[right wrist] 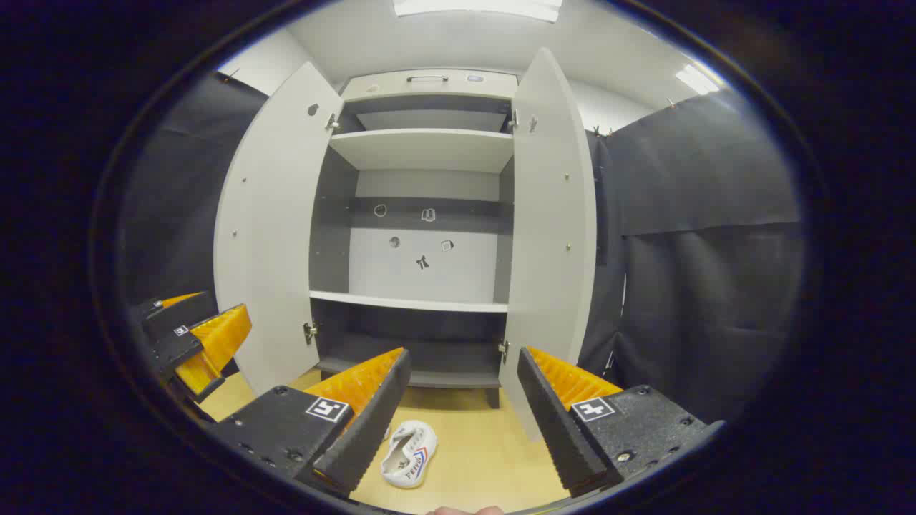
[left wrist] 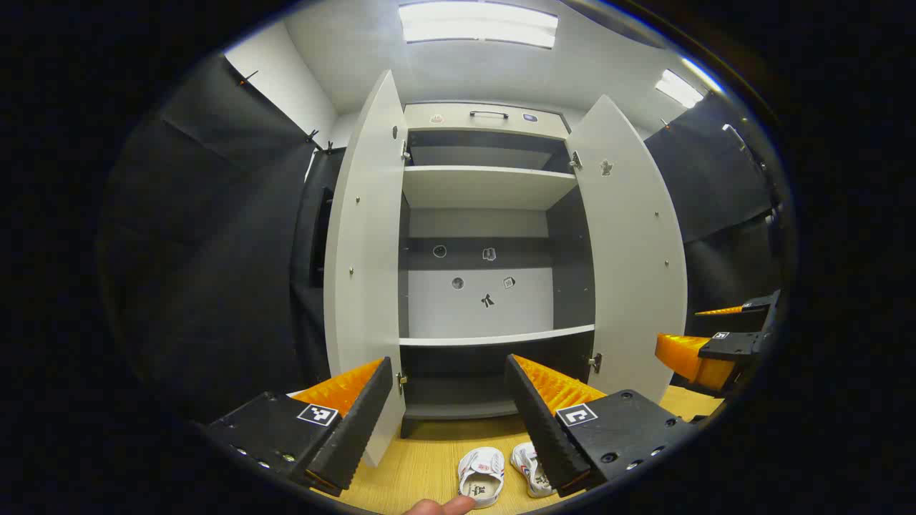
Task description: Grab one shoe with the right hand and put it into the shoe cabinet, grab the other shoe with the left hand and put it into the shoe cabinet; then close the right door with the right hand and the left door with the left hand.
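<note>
While the 2 shoes (left wrist: 481, 483) lie side by side on the floor (left wrist: 429, 458) before the cabinet (left wrist: 494, 214), its doors (left wrist: 361, 265) stand open, and your left gripper (left wrist: 451, 422) and right gripper (right wrist: 461, 415) gape wide, holding nothing.

right shoe (left wrist: 531, 468) half behind finger, fingertip (left wrist: 438, 506) cropped

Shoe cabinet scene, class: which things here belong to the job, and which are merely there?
Job:
shoes
shoe cabinet
left door
right door
left gripper
right gripper

Merely there:
wooden floor
ceiling lights
</note>
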